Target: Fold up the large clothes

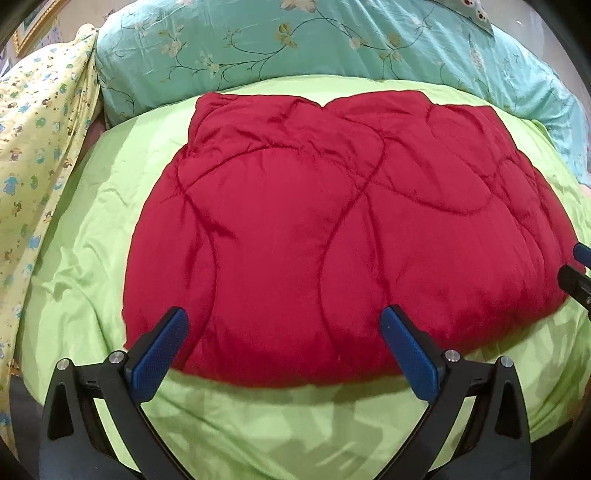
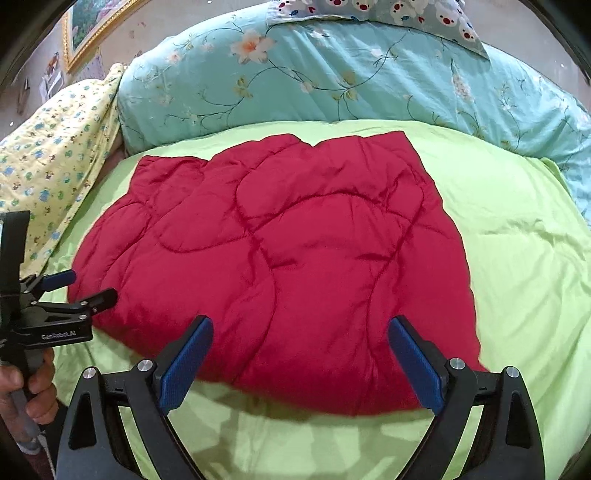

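A red quilted comforter [image 1: 317, 236] lies folded into a thick, roughly square pad on the green bedsheet [image 1: 92, 236]; the right wrist view shows the same comforter [image 2: 280, 266] on the sheet [image 2: 517, 258]. My left gripper [image 1: 284, 325] hovers open over the pad's near edge with nothing between its blue pads. My right gripper [image 2: 301, 332] is open too, above the near right part of the pad. The left gripper [image 2: 85, 288] also shows at the left edge of the right wrist view, held by a hand [image 2: 26, 387]. The right gripper's tips [image 1: 576, 273] peek in at the right edge of the left wrist view.
A teal floral duvet [image 1: 332, 44] is bunched along the far side of the bed. A yellow printed blanket [image 1: 37, 147] lies on the left. A bear-print pillow [image 2: 406, 11] and a gold picture frame [image 2: 92, 33] are beyond the bed.
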`<state>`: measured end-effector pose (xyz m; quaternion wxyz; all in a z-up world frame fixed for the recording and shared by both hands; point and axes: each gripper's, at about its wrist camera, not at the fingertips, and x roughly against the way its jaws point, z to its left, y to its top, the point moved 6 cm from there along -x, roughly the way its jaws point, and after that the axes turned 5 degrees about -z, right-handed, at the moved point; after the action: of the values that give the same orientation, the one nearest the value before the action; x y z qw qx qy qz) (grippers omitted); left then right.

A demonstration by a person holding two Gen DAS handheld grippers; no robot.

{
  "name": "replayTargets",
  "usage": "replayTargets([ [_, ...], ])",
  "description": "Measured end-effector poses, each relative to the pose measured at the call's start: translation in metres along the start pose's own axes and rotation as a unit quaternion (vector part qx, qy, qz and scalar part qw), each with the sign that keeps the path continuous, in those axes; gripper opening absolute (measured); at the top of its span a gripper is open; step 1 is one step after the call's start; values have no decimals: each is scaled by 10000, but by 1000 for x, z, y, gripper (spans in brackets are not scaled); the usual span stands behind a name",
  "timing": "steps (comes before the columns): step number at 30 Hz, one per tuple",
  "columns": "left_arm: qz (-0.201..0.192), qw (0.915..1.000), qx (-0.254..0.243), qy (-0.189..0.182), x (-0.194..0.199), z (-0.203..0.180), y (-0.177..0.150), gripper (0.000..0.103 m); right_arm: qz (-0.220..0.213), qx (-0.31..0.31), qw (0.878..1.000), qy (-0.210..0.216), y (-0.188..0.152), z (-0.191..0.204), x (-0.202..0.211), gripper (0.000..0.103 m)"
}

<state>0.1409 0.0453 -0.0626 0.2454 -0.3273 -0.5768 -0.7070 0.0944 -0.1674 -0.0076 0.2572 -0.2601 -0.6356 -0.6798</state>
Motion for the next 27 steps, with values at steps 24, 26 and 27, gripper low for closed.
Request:
replayTargets([
  [24, -176, 9998, -23, -65, 62, 13, -41, 103, 551, 388, 9973, 279, -44, 36, 46, 98],
  [26, -187, 9998, -15, -62, 68, 15, -38, 103, 584, 410, 9970, 298, -42, 39, 50, 98],
  [27, -185, 9998, -30, -50, 71, 16, -36, 103, 611, 446, 9967, 296, -40, 41, 53, 98],
])
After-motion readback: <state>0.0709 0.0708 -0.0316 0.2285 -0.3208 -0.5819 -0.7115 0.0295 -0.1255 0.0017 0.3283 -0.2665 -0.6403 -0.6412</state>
